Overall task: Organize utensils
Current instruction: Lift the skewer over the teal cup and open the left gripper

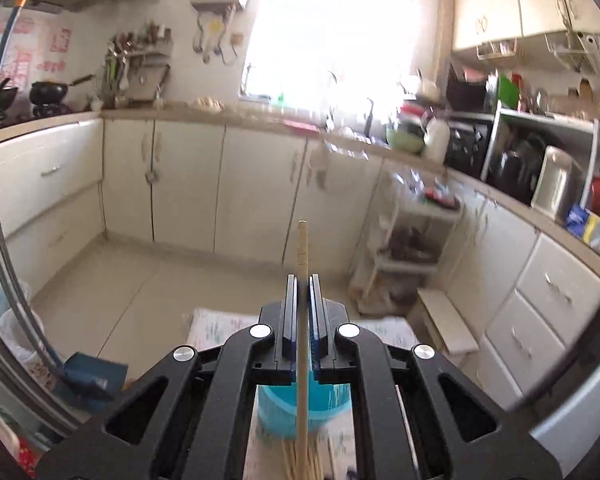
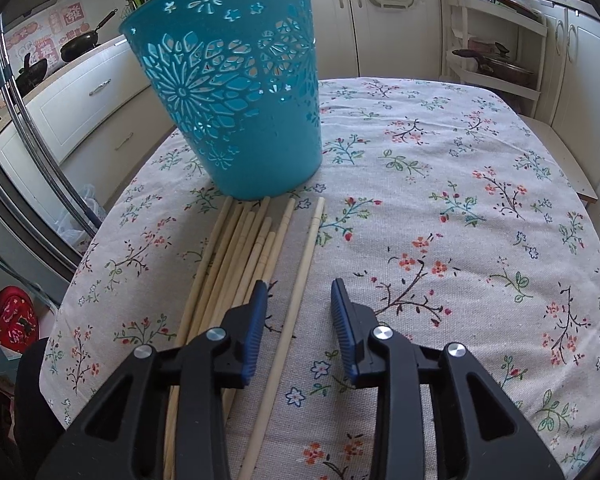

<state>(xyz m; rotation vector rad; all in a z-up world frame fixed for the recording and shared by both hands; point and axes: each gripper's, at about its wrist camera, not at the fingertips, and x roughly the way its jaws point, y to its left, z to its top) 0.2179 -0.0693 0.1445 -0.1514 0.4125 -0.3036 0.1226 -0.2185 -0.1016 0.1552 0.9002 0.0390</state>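
Left fingers (image 1: 303, 280) clamp one chopstick (image 1: 302, 248); right fingers (image 2: 342, 300) parted; no legible writing.

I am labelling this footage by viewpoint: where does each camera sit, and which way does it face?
Left wrist: on the left gripper, raised, facing across the kitchen toward the cabinets; its fingers are shut on one chopstick.
Right wrist: on the right gripper, angled down at the tablecloth; its open fingers straddle a lone chopstick beside the chopstick pile.
Shared: the blue basket and the pile.
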